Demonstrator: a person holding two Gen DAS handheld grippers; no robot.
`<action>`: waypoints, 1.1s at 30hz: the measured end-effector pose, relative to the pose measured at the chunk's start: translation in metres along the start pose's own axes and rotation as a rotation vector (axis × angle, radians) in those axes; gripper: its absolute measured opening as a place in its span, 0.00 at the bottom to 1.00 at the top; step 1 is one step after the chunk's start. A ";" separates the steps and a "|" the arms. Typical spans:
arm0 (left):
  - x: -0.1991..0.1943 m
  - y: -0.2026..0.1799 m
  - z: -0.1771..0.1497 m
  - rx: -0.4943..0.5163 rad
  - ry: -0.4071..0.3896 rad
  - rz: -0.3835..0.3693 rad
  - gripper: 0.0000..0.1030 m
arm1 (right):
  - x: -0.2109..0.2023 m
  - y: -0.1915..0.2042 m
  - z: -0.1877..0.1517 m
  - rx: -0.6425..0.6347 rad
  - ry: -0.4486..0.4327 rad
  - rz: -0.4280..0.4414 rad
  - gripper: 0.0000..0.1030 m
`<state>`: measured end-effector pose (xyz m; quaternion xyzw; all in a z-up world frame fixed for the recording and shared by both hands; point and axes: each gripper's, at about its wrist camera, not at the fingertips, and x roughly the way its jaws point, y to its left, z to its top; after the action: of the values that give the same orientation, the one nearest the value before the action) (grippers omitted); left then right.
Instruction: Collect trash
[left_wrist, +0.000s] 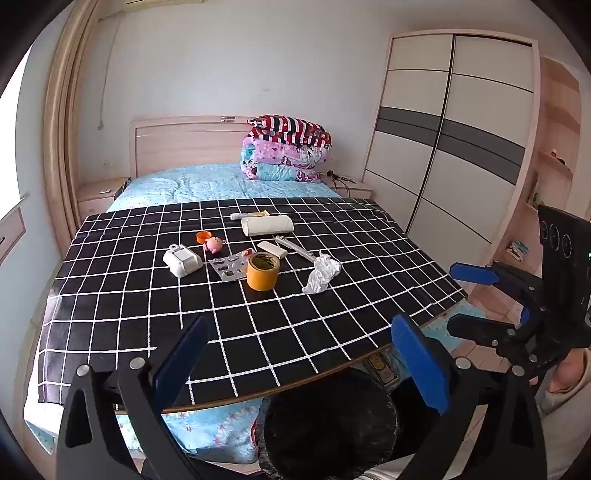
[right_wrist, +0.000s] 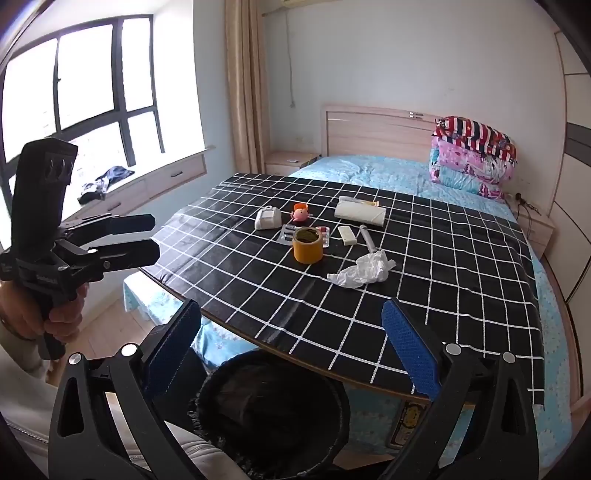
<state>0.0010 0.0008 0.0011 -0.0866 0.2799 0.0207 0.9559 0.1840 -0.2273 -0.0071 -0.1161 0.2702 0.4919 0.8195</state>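
Note:
A crumpled white tissue (left_wrist: 322, 274) (right_wrist: 364, 272) lies on the black checked board (left_wrist: 110, 295) (right_wrist: 461, 295), right of a yellow tape roll (left_wrist: 262, 271) (right_wrist: 307, 245). A used pill blister (left_wrist: 227, 266) (right_wrist: 288, 236) lies by the roll. A black-lined trash bin (left_wrist: 328, 424) (right_wrist: 273, 413) stands below the board's near edge. My left gripper (left_wrist: 306, 354) is open and empty above the bin; it also shows in the right wrist view (right_wrist: 153, 238). My right gripper (right_wrist: 291, 350) is open and empty; it also shows in the left wrist view (left_wrist: 452, 299).
On the board: a white box (left_wrist: 183, 260), a pink toy (left_wrist: 214, 244), an orange cap (left_wrist: 204, 236), a white roll (left_wrist: 266, 225), a tube (left_wrist: 249, 215), a white remote (left_wrist: 272, 249) and a syringe-like tube (left_wrist: 295, 249). Folded quilts (left_wrist: 286, 149) and a wardrobe (left_wrist: 454, 147) stand behind.

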 end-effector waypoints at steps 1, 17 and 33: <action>0.000 0.000 0.000 0.000 0.001 -0.001 0.92 | 0.000 0.000 0.000 0.000 0.000 0.001 0.97; -0.001 -0.005 0.001 0.009 -0.003 -0.008 0.92 | -0.001 -0.001 0.002 -0.001 -0.003 -0.004 0.97; -0.002 -0.006 0.000 0.006 -0.008 -0.006 0.92 | -0.002 -0.002 -0.001 -0.005 -0.003 -0.001 0.97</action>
<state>-0.0003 -0.0054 0.0036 -0.0847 0.2759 0.0174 0.9573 0.1844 -0.2301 -0.0067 -0.1176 0.2675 0.4923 0.8199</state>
